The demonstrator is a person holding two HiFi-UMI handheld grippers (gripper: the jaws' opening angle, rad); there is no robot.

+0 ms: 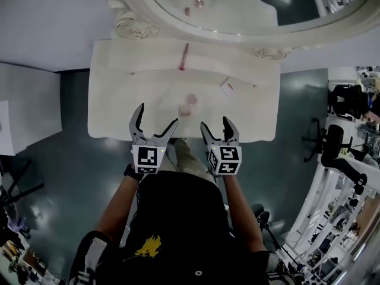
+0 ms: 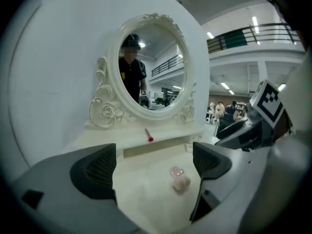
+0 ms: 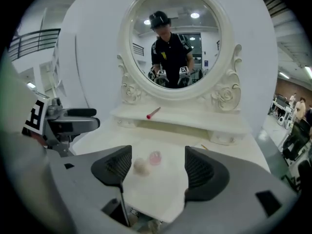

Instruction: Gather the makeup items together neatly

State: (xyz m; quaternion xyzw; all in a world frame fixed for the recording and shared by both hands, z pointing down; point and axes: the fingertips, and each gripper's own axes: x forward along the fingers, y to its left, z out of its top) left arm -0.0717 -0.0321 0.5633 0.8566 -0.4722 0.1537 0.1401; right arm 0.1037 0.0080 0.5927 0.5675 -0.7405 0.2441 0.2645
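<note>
On the white vanity table (image 1: 119, 111) a pink jar (image 1: 191, 99) and a beige puff (image 1: 185, 109) lie close together near the front middle. A red-tipped stick (image 1: 183, 57) rests on the raised shelf under the mirror. A small pale item (image 1: 227, 88) lies further right. My left gripper (image 1: 157, 119) and right gripper (image 1: 215, 124) hover side by side over the table's front edge, both open and empty. In the left gripper view the jar (image 2: 176, 172) and puff (image 2: 181, 183) lie ahead of the jaws. The right gripper view shows the puff (image 3: 140, 166) and jar (image 3: 155, 157) beyond its jaws.
An oval mirror (image 1: 249, 16) in an ornate white frame stands at the table's back. A thin stick (image 3: 204, 146) lies at the shelf's right foot. A white surface (image 1: 24, 111) is to the left, office chairs (image 1: 332, 141) and equipment to the right.
</note>
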